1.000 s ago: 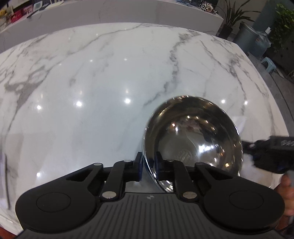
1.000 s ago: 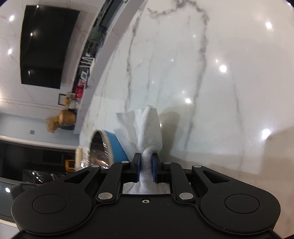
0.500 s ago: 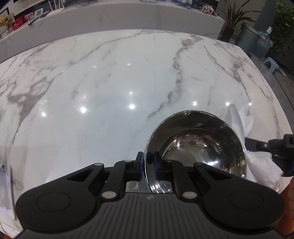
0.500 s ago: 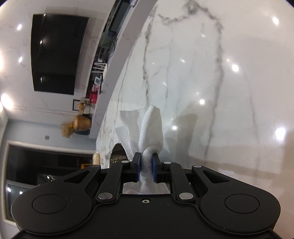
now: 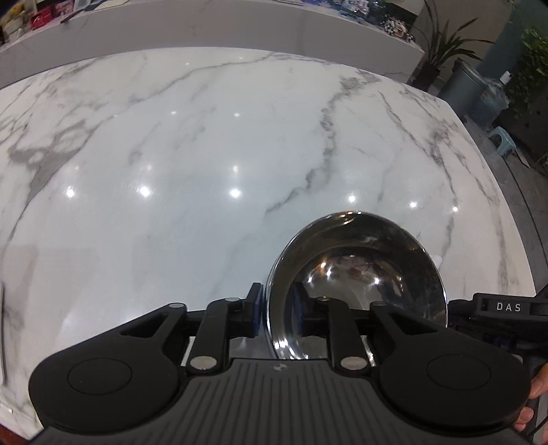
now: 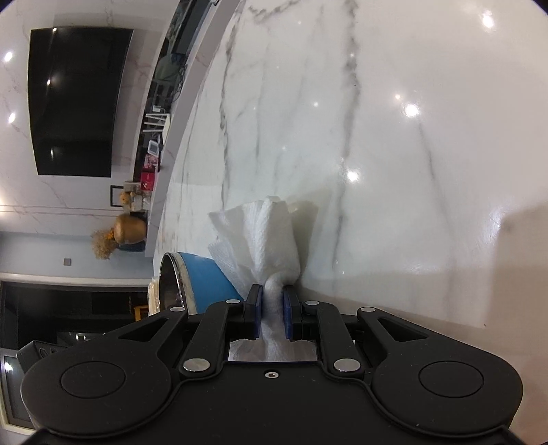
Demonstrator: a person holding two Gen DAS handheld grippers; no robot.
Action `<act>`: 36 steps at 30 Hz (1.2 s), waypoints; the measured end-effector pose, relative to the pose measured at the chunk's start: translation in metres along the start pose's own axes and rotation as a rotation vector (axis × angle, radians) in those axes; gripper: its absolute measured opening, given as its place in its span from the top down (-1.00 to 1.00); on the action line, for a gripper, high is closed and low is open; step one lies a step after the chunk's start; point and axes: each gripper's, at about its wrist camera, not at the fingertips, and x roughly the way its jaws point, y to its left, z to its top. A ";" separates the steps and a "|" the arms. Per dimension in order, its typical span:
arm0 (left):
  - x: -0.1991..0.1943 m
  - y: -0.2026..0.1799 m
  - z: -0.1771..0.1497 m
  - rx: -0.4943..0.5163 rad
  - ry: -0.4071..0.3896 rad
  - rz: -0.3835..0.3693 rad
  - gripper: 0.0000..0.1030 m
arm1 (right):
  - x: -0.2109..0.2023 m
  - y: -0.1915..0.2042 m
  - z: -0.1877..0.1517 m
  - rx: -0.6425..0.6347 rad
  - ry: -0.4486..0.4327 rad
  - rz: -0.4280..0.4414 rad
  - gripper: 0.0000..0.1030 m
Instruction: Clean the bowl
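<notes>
Half a second ago the crumpled white paper towel (image 6: 270, 236) sat right beside the shiny steel bowl with blue outside (image 5: 356, 270); now it's pulled back. Left claw (image 5: 279, 306) pinches the bowl's rim above the white marble surface (image 5: 205, 154), right claw (image 6: 272, 304) clamps the towel (wiping probably resumes).

A glossy white marble bench (image 5: 205, 154) mirrors ceiling lights; beyond it a long white counter (image 5: 239, 27), potted plants (image 5: 441, 44), and a dark wall screen (image 6: 75, 99).
</notes>
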 end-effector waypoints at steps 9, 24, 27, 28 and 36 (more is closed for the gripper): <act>-0.004 0.005 -0.013 -0.027 0.042 -0.001 0.50 | 0.000 0.007 -0.004 -0.032 -0.009 -0.025 0.78; 0.001 -0.004 0.001 0.054 0.027 0.014 0.82 | -0.023 0.038 0.010 -0.086 -0.069 0.035 0.77; 0.003 -0.007 0.004 0.066 0.027 0.022 0.82 | -0.025 0.046 0.013 -0.112 -0.077 0.037 0.77; 0.004 -0.008 0.004 0.069 0.027 0.024 0.82 | -0.024 0.046 0.014 -0.115 -0.075 0.037 0.77; 0.008 -0.013 0.012 0.088 0.033 0.044 0.78 | -0.014 0.034 0.015 -0.084 -0.048 0.039 0.77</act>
